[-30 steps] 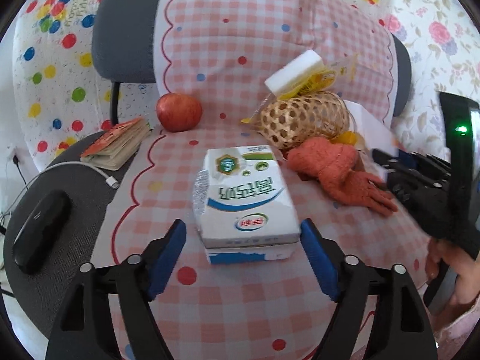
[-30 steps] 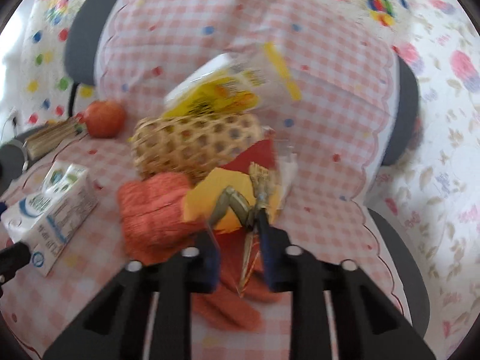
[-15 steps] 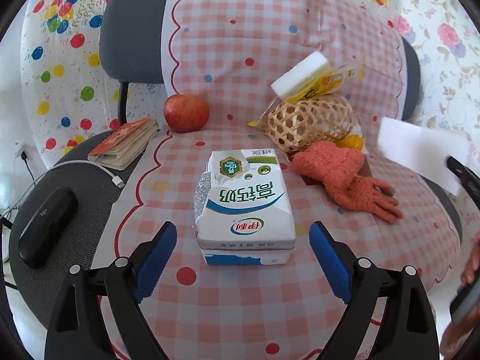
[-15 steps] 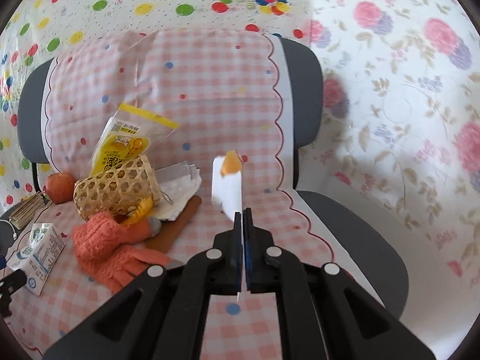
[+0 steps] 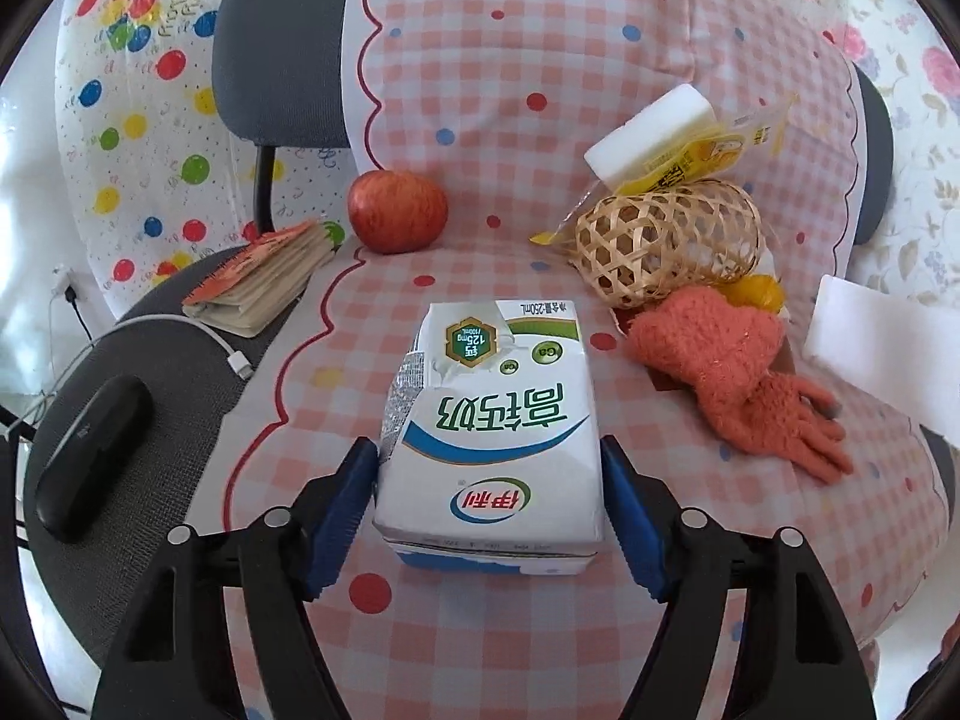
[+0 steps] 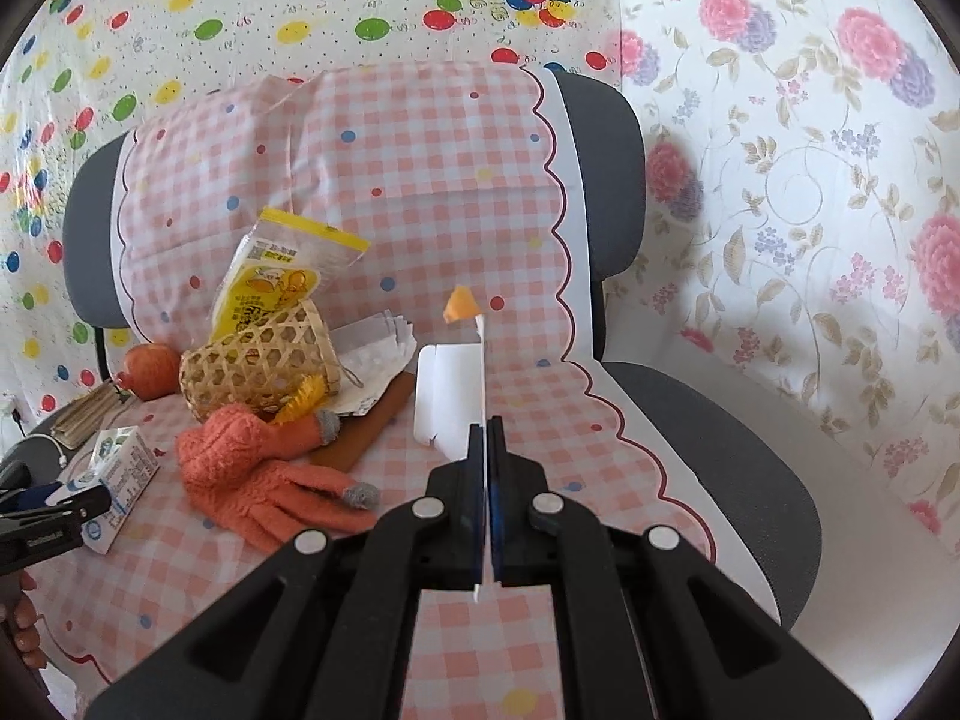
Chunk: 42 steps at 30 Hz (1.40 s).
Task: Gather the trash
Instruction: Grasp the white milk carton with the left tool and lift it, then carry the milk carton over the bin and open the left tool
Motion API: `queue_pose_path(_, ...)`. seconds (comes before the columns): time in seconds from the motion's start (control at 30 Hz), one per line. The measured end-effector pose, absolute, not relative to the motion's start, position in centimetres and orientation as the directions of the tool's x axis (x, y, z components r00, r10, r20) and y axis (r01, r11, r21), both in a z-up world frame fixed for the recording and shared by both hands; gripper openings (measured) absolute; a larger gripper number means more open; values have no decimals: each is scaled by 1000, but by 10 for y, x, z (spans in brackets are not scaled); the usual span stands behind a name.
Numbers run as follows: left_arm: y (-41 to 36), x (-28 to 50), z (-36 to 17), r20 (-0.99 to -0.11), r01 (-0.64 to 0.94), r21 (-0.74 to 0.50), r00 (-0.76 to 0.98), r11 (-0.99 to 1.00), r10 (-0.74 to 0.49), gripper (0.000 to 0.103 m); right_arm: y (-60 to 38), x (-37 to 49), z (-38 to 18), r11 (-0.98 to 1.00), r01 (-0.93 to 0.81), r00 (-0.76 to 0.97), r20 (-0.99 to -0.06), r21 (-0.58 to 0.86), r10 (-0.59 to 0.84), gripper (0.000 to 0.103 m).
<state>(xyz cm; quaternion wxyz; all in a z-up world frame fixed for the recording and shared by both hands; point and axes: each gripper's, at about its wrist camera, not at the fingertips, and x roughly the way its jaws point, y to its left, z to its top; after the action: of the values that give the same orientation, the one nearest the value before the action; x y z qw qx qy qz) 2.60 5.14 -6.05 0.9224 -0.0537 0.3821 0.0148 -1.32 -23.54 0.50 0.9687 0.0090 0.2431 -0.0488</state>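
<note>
Beside the basket [image 5: 666, 240] on the chair seat [image 5: 492, 648], the milk carton [image 5: 492, 432] lies uncollected between the left claw [image 5: 489, 519], whose jaws have just been closing, barely touching it. The right claw [image 6: 486, 480], clamped on a white card [image 6: 450, 399], holds it lifted off the seat.

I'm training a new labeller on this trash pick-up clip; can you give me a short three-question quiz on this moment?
1. True or false: the right gripper is shut on a thin white card.
2. What lies between the left gripper's blue fingers?
3. The orange knitted glove lies nearest: A) red apple B) woven bamboo basket C) black case

Key: 1 true; 2 white milk carton; 3 B.
</note>
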Motion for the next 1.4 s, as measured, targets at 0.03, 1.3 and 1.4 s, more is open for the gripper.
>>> queue_pose_path(0.03,50,24,-60,-701,-54,-83,713,995,-20,72,-236,-14,6,995,96,878,-472,2,-84,1)
queue_pose_path(1.3,-193,-131,-9,-554,735,-76,531,674,-642,71,-343,-239,40,907,418,740,-558,-56,-375,2)
queue_pose_path(1.4,-209,-138,-22,-581,768,-85,479,635,-658,71,-349,-252,26,892,445,696,-599,-71,-395,1)
